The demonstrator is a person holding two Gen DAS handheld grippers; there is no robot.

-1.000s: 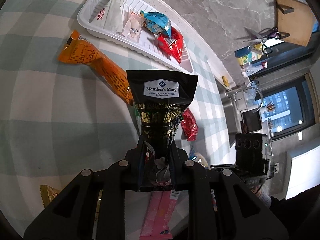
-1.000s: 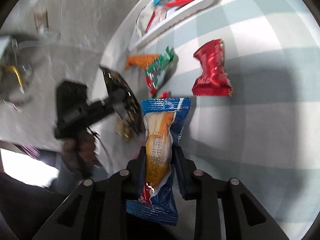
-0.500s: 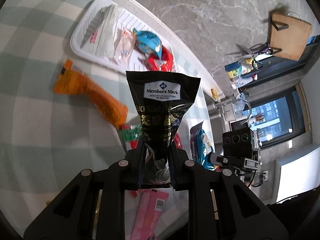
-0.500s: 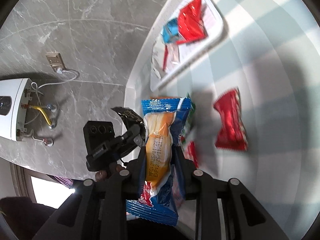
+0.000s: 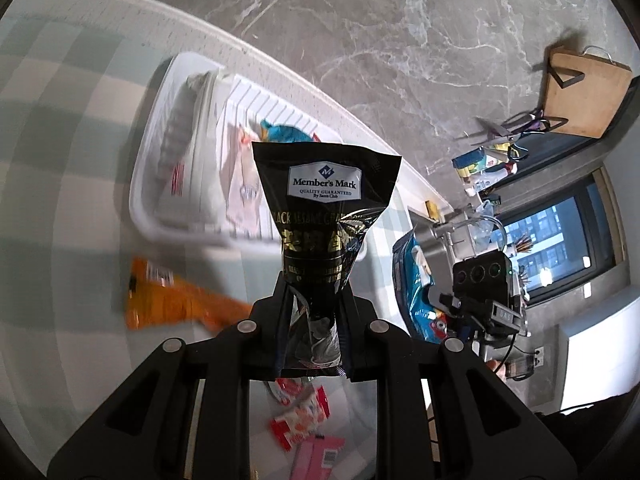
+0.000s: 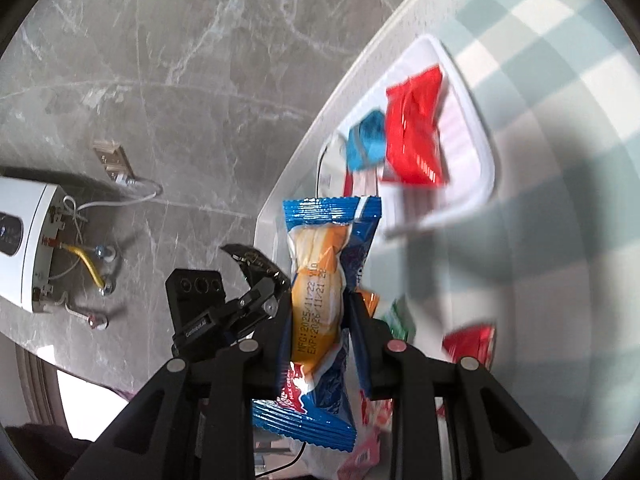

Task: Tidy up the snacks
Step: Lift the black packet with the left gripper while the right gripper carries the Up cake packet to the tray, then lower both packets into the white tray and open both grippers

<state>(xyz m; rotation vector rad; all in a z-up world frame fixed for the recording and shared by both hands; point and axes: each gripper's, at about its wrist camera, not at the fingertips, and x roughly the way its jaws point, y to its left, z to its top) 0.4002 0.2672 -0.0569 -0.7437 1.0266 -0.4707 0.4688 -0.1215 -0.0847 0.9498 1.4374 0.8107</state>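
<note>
Your left gripper (image 5: 310, 320) has its jaws clamped low on the black sesame pouch (image 5: 324, 216), so it stands upright, clear of the worktop (image 5: 60, 152). Your right gripper (image 6: 318, 320) pinches the blue cake packet (image 6: 320, 304) mid-body. Both face the white tray (image 5: 160, 184), likely their destination.

Matte black plastic throughout on the left gripper (image 5: 311, 316): two flat angular linkage arms, each pinned with round silver screws, ending in slim dark fingers (image 5: 282, 312). Same build on the right gripper (image 6: 316, 332), though one pivot screw reads reddish (perhaps only the light). Seen from across, a boxy black camera block with three round lenses, small white lettering on the body, and a thin dark cable trailing beneath.
</note>
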